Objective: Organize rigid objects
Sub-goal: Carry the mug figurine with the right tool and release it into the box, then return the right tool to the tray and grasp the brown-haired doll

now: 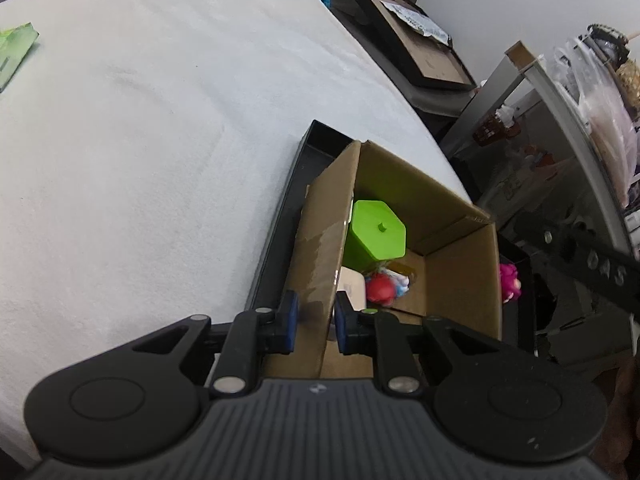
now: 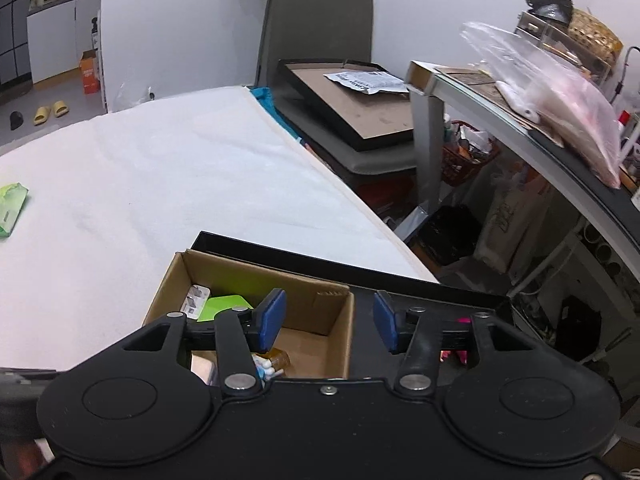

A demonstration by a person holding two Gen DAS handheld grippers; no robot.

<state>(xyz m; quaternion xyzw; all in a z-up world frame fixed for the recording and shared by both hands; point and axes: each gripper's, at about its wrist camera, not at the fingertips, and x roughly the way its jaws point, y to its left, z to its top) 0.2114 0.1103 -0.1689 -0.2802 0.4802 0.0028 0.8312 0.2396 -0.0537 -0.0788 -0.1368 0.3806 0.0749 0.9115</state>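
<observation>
1. The left claw (image 1: 314,326), low in the left wrist view, has its blue pads nearly together around the left wall of an open brown cardboard box (image 1: 460,280); the wall passes between the pads, though whether they pinch it tight cannot be told.
2. The box stands inside a shallow black tray (image 1: 280,232) at the right edge of a white towel-covered table (image 1: 140,140), in the lower centre of both views.
3. Inside the box sit a bright green hexagonal plastic container (image 1: 376,236), a small red-and-blue toy figure (image 1: 384,286) just below it, and a pale flat card (image 1: 354,288) against the left wall.
4. A pink toy (image 1: 509,282) lies outside the box, just beside its right wall, on the tray.
5. The right claw (image 2: 330,322) hangs wide open and empty above the box's right wall and the tray floor.
6. A green packet (image 2: 10,208) lies well apart at the far left edge of the table.
7. The step in hand appears to be steadying the box while loose pieces are collected; the next move likely calls for the open claw to descend on the pink toy, close on it and carry it over the wall.
</observation>
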